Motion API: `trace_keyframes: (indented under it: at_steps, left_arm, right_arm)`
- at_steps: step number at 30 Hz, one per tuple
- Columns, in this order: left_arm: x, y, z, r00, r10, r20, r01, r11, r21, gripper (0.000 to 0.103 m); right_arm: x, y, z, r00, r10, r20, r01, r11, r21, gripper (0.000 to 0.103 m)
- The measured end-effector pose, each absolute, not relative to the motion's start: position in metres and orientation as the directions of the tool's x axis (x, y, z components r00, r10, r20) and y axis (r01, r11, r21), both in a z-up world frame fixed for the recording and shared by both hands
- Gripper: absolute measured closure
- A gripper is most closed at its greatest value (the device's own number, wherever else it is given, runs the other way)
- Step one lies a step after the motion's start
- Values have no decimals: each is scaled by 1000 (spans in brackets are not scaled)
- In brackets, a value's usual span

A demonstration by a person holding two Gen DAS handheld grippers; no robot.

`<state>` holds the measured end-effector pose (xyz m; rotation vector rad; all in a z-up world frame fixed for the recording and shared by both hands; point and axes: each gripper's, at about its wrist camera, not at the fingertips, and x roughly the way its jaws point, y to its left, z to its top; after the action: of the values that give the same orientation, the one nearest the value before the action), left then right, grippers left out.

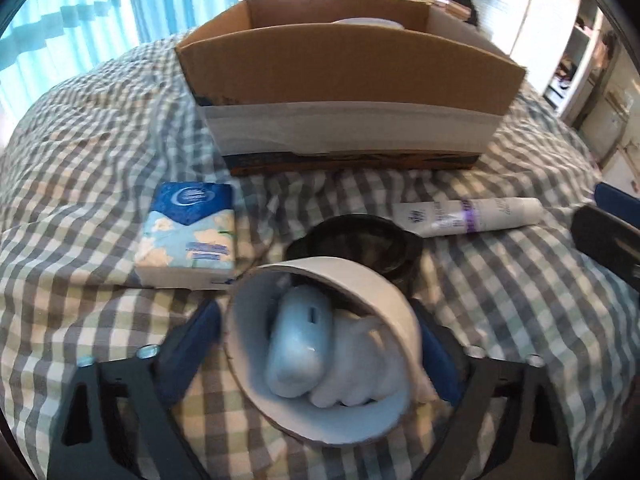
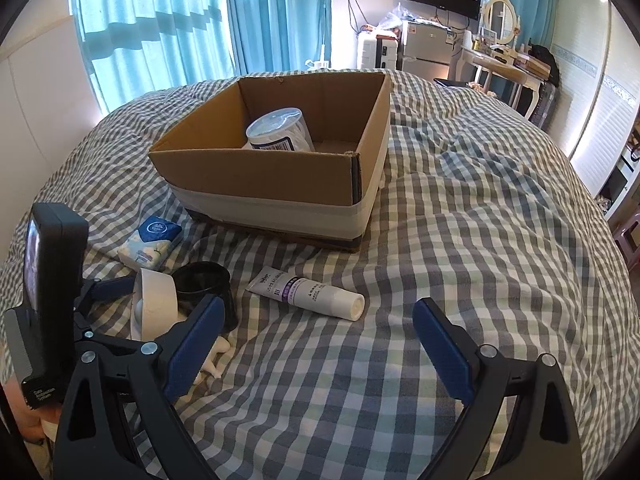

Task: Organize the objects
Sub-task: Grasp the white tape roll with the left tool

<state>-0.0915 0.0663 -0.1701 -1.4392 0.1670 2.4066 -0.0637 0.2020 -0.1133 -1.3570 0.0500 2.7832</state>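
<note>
My left gripper (image 1: 320,332) is shut on a white roll of tape (image 1: 380,300) and holds it just above the checked bedcover; a pale blue mouse-like thing (image 1: 300,344) and white cloth (image 1: 360,364) show through its hole. The roll also shows in the right wrist view (image 2: 158,300). A cardboard box (image 2: 280,176) stands behind, with a white tub (image 2: 280,128) inside. A tissue pack (image 1: 188,236), a black cup (image 1: 360,240) and a white tube (image 2: 308,292) lie in front of the box. My right gripper (image 2: 316,340) is open and empty, near the tube.
The checked bedcover (image 2: 480,240) spreads wide to the right of the box. Blue curtains (image 2: 160,20) hang behind the bed. A fridge (image 2: 424,44) and a dressing table (image 2: 504,60) stand at the far wall.
</note>
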Motion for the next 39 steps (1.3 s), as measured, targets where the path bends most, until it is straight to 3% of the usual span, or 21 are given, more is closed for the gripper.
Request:
trace_keyframes:
  at_steps: [8,19,32,35,39]
  left_arm:
    - [-76,56,-145,-504,237,-831,-334,-940,-66,16]
    - [-55,21,-79,-687,72,-723,-215,-971,108,16]
    - [-65,-31,-78,-684,-4,-730,-89,-992,88,16]
    - [-67,-38,-81,-679,-5,-734,-78,-994,79,16]
    - [-72,-46,-88,-666,-4,-746,-67,-996,66,16]
  right_arm:
    - [-60,197,-109,-626,40,-778,-48,-999,-13,8]
    - [-55,167,-102,-634,-15,-773,28,-1000,-4,8]
    - [-83,85,-159,-489,-103,-866,224,-974,-10,8]
    - [-91,72,-171,-458,-107,-883,253,-967,-14,13]
    - [-103,60,-185,-418,-119,-901,295,-955,-10,31]
